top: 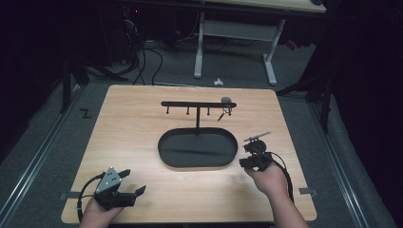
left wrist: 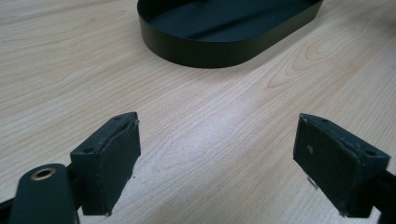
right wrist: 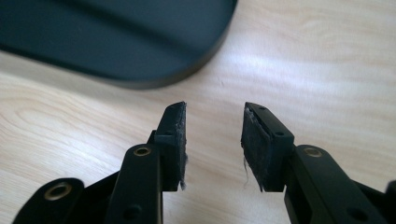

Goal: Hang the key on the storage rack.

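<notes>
Hovering right gripper [right wrist: 212, 140] (jaws apart) beside tray [right wrist: 154, 81]

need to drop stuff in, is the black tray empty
Empty as far as shown: the tray floor is bare around the stand's post.

Grey floor [top: 43, 142], white-legged desk [top: 235, 28] behind.

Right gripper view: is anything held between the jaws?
No, the right gripper stands with a bare gap between its pads, showing just the wooden table behind.
</notes>
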Available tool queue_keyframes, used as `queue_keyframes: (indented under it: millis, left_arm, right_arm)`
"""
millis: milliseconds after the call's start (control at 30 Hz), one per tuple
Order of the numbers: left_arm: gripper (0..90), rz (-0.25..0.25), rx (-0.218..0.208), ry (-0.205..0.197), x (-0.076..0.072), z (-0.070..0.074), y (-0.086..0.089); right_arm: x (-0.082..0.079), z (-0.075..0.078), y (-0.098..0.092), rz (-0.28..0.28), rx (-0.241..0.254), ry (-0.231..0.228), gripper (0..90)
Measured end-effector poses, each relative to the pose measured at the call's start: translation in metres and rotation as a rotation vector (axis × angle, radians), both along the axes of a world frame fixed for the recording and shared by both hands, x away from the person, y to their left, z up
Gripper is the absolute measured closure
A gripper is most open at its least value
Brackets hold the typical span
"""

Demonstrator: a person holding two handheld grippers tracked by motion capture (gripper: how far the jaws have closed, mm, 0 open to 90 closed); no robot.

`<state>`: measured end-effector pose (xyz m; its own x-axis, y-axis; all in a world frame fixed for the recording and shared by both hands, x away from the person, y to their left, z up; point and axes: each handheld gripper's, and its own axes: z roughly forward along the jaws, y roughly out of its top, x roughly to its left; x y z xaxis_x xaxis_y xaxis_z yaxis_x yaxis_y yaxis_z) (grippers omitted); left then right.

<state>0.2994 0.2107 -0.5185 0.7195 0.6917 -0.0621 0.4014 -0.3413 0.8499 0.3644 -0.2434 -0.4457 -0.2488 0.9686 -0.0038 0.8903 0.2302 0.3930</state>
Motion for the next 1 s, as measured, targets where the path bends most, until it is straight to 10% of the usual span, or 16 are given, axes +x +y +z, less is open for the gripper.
queue_keyframes:
  millis: [367,633,700,800,1000]
  left_arm:
    - [15.3,-0.002,0.019,0.002,0.001,-0.002,-0.001]
    - [15.3,0.006,0.046,-0.005,0.002,-0.004,-0.004]
    - [15.3,0.006,0.051,-0.011,0.002,-0.003,-0.006]
    - [15.3,0.0,0.066,-0.02,0.0,-0.003,-0.008]
    - [15.3,0.0,0.068,-0.016,-0.001,-0.004,-0.007]
  right_arm:
    - [-0.051,-0.047,-0.018,-0.058,0.056,-0.144,52.9]
    - [-0.091,-0.073,-0.02,-0.104,0.039,-0.376,41.5]
    - [-0.096,-0.075,-0.021,-0.106,0.116,-0.361,37.3]
    - [-0.099,-0.068,-0.017,-0.059,0.094,-0.426,36.7]
    - [-0.096,-0.074,-0.013,-0.034,0.106,-0.398,35.7]
